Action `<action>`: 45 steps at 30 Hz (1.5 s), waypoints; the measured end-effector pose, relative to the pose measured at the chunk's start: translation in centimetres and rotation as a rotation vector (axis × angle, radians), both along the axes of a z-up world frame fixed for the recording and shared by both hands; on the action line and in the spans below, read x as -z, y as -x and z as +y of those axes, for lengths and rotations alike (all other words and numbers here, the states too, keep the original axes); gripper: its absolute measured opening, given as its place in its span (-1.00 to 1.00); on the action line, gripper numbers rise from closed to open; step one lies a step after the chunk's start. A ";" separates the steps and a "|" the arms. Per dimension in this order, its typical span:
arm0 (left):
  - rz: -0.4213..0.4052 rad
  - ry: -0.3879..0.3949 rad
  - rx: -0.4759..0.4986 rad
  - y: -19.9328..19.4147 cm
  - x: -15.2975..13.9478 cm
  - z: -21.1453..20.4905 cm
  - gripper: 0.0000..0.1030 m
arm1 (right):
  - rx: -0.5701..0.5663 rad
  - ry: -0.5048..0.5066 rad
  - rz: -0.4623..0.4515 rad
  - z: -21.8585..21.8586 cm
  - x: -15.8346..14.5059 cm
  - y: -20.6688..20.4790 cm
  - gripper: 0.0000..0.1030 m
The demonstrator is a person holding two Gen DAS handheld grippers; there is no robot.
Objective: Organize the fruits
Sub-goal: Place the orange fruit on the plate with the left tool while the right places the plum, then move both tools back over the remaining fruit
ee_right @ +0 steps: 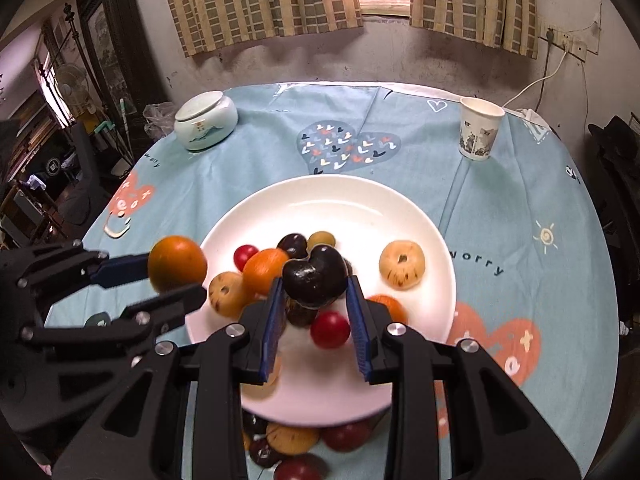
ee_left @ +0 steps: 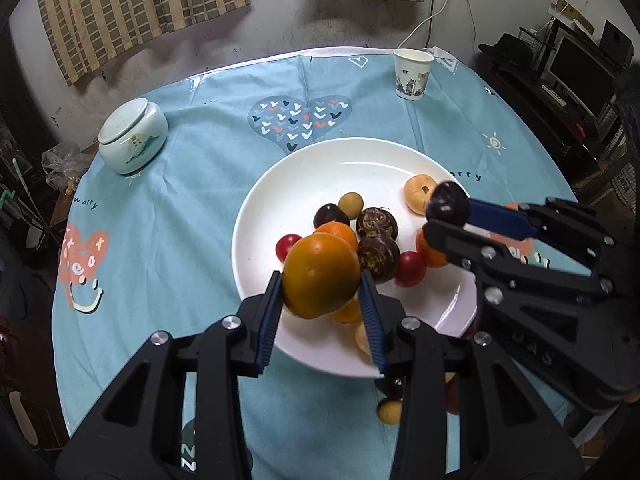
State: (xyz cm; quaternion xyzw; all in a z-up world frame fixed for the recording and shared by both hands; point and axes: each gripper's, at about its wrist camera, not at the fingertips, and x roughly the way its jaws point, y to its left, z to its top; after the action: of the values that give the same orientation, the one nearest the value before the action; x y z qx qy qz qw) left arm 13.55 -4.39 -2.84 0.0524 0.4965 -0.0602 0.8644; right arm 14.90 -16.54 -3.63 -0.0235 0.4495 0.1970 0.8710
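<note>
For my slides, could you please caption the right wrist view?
Right gripper holds a dark fruit over the white plate; left gripper holds an orange.

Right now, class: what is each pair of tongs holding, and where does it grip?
Left tongs pinch an orange across its sides; right tongs pinch a dark plum across its sides, above the plate.

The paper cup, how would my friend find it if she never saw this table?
Start at the round table with the blue cloth. Look past the big white plate to the far right side, near the wall. The paper cup stands there upright, alone, white with grey pictures; the only other far thing is a squat lidded jar.
</note>
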 end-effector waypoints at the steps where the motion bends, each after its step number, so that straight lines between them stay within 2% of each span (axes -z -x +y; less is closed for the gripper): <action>1: 0.001 0.002 0.001 -0.3 0.1 0.0 -0.25 | 0.005 0.009 0.001 0.0 0.2 -0.7 -0.38; 9: 0.030 0.015 0.001 -2.7 1.4 0.2 -0.24 | 0.009 0.049 0.052 0.8 2.1 -4.6 -0.38; 12: 0.012 0.013 0.009 -3.1 1.2 0.0 -0.22 | -0.005 0.079 0.074 1.5 2.9 -5.7 -0.36; 14: 0.006 0.014 0.011 -3.5 1.0 0.1 -0.11 | 0.007 0.079 0.098 1.4 3.4 -6.2 -0.28; 15: 0.002 0.019 0.004 -3.6 0.9 0.3 0.05 | 0.018 0.071 0.106 1.2 3.5 -6.4 -0.28; 16: -0.006 0.022 -0.001 -3.6 0.7 0.4 0.10 | 0.024 0.056 0.109 0.9 3.4 -6.5 -0.17; 17: -0.013 0.027 -0.001 -3.6 0.6 0.6 0.11 | 0.024 0.048 0.113 0.7 3.3 -6.5 0.19; 20: -0.022 0.029 -0.010 -3.5 0.1 0.9 0.11 | 0.038 0.055 0.084 0.3 2.5 -6.0 0.21; 24: -0.048 0.049 -0.027 -2.5 -1.4 1.9 0.11 | 0.015 0.075 0.004 -0.4 0.2 -3.7 0.20; 30: -0.079 0.098 -0.038 0.9 -3.3 3.6 0.23 | -0.025 0.076 -0.048 -2.4 -1.5 3.4 0.20; 33: -0.068 0.108 -0.043 3.3 -2.9 4.5 0.24 | -0.033 0.089 -0.033 -3.4 -0.1 8.6 0.20; 38: 0.016 0.129 -0.049 6.9 -0.4 5.7 0.27 | -0.050 0.078 0.104 -3.6 4.8 14.0 0.10; 42: 0.082 0.146 -0.076 8.7 1.2 6.4 0.26 | -0.040 0.081 0.152 -3.0 7.0 14.9 0.10; 45: 0.084 0.142 -0.075 9.6 1.3 6.7 0.26 | -0.038 0.090 0.155 -2.5 7.6 14.1 0.10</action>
State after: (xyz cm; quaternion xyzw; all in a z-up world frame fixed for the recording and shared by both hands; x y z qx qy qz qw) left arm 3.90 2.33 -4.13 -0.0303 0.5284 -0.0649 0.8459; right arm 0.81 -19.05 -11.22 -0.0559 0.5235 0.1943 0.8277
